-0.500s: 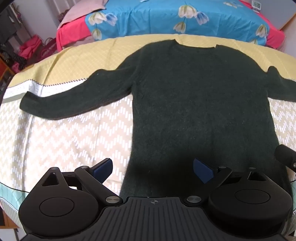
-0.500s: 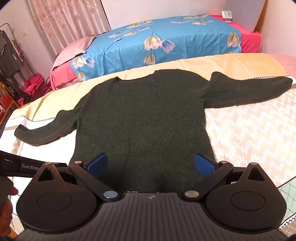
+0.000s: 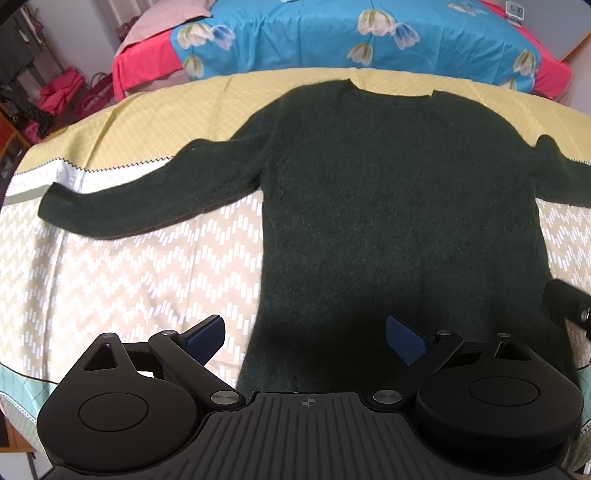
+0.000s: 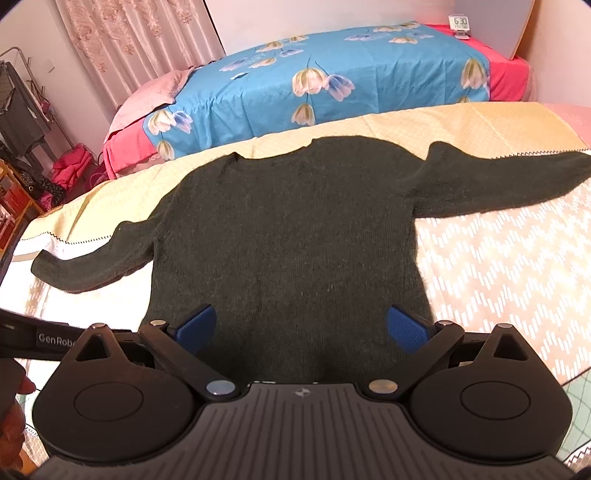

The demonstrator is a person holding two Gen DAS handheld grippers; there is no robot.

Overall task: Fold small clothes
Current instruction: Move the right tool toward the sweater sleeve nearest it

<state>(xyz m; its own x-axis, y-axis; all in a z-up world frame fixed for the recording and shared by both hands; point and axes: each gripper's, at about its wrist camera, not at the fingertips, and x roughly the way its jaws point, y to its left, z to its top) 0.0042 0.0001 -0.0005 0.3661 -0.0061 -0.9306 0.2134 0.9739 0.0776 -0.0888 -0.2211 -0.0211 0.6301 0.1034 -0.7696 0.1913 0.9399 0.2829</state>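
Spread wide on both tools, blue pads pinching nothing. Left gripper [image 3: 304, 338]: left pad [image 3: 207, 334] over bare patterned cloth, right pad [image 3: 404, 343] over dark knit, so straddling the sweater's left side seam close to the hem. Right gripper [image 4: 301, 328]: both pads [image 4: 197, 326] over the knit, the right one just inside the right side seam.

Dark green sweater [image 3: 388, 206] spread flat and face-up-or-down (cannot tell which) on the yellow and chevron bedspread [image 3: 122, 273]. Long axis of the body running 6 to 12 o'clock in both wrist views, hem at 6 under the tools, neckline at 12. Left sleeve [image 3: 140, 206] stretched out toward 9 o'clock, well clear of the left pads; right sleeve [image 4: 509, 181] reaching toward 2 o'clock in the right view, well apart from the right pads.

Blue tulip-print bed [image 4: 332, 81] lying beyond the neckline at 12; small clock [image 4: 459, 25] at 1 o'clock on it.

Judged: folding not yet begun. Left tool nearer the left seam and sleeve, right tool nearer the right; hem corners closest of all, straight ahead at 12 and just below each pair of pads.
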